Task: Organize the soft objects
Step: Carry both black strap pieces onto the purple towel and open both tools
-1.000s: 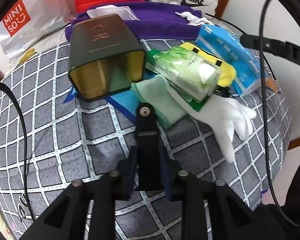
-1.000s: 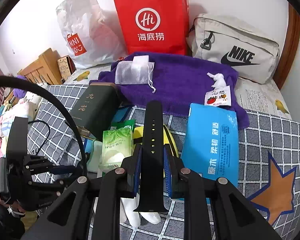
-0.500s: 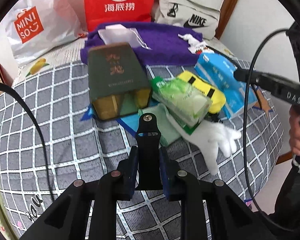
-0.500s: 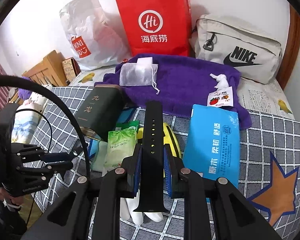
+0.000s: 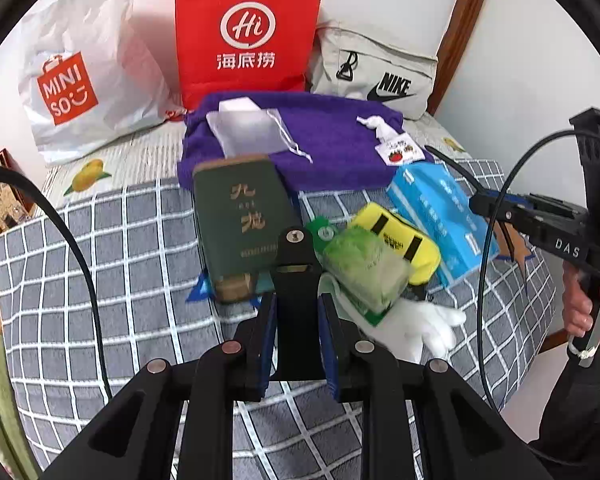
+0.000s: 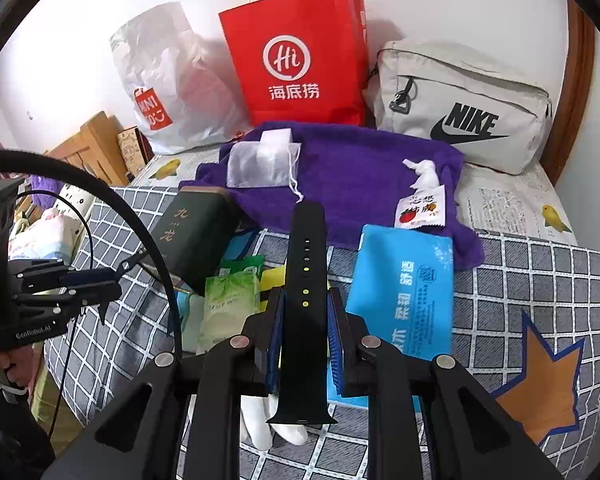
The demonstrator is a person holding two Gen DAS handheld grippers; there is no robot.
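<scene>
Ok, status. Bed with grey check cover point(image 5: 100, 260) carries everything. Three bags stand along the wall at 12 o'clock: red Haidilao paper bag point(image 5: 248, 32), Miniso plastic bag point(image 5: 72, 80) at 10, Nike bag point(image 6: 460, 108) at 1. Purple towel point(image 6: 360, 172) lies flat just in front of them, with a mesh drawstring pouch point(image 6: 260, 164) on it.

Clutter pile mid-bed: dark green tea tin point(image 5: 240, 216), blue tissue pack point(image 6: 404, 280) at 1 o'clock off the right tool, green wipes pack point(image 5: 364, 268), yellow pouch point(image 5: 396, 240), white glove point(image 5: 420, 324), all touching or overlapping.

Left gripper point(image 5: 296, 300): jaws narrow, clamped on buckle-end watch strap point(image 5: 296, 256). Right gripper point(image 6: 305, 308): narrow too, clamped on holed watch strap point(image 6: 306, 240). Both are off the bedding.

Looks like the carry step. Next move needs a drop spot, probably towel or pouch at 12, clearing the tin.
</scene>
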